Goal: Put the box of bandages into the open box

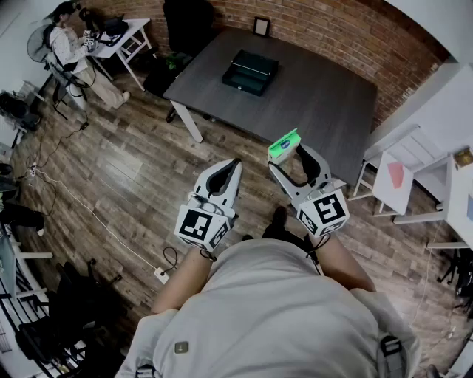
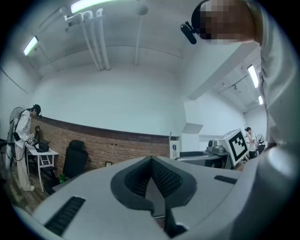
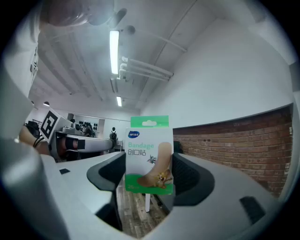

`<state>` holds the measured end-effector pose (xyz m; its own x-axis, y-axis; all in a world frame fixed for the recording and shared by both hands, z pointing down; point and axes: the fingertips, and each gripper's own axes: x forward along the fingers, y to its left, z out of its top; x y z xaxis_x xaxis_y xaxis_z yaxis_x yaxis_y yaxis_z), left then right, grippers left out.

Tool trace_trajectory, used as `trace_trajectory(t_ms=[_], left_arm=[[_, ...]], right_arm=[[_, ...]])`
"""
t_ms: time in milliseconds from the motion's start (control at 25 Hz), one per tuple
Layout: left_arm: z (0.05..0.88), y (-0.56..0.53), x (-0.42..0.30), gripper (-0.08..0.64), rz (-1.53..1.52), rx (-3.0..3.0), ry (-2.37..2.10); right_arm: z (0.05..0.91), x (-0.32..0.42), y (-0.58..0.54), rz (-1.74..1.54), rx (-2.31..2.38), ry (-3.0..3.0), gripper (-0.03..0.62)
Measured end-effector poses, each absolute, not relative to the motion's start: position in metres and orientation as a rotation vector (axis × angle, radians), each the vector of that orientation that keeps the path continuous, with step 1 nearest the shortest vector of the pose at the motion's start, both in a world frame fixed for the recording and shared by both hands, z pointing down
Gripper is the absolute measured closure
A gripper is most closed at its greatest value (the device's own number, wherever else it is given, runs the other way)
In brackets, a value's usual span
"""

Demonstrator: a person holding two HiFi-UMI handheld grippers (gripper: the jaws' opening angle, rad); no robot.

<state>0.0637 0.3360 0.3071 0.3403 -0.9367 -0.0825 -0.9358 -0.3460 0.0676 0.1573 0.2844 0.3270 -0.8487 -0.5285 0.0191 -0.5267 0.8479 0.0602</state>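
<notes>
A white and green box of bandages (image 1: 284,146) (image 3: 149,154) stands upright between the jaws of my right gripper (image 1: 294,156) (image 3: 149,174), which is shut on it in the air over the wooden floor. The open box (image 1: 251,71), dark and shallow, lies on the grey table (image 1: 318,96) ahead of both grippers. My left gripper (image 1: 233,167) (image 2: 153,177) hangs beside the right one, its jaws shut on nothing. In the left gripper view only the brick wall and the room show beyond the jaws.
A small picture frame (image 1: 261,26) stands at the table's far edge by the brick wall. A black chair (image 1: 185,21) is behind the table. A person (image 1: 68,46) stands at a white desk far left. White furniture (image 1: 410,173) stands right. A cable (image 1: 96,218) crosses the floor.
</notes>
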Motion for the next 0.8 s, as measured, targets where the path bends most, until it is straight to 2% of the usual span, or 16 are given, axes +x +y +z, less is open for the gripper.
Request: trace_trajectory(t_ms=[800], left_arm=[[0.326, 0.252, 0.071, 0.545, -0.119, 2.51, -1.805]], right_arm=[[0.344, 0.167, 0.204, -0.021, 0.808, -3.0, 0.29]])
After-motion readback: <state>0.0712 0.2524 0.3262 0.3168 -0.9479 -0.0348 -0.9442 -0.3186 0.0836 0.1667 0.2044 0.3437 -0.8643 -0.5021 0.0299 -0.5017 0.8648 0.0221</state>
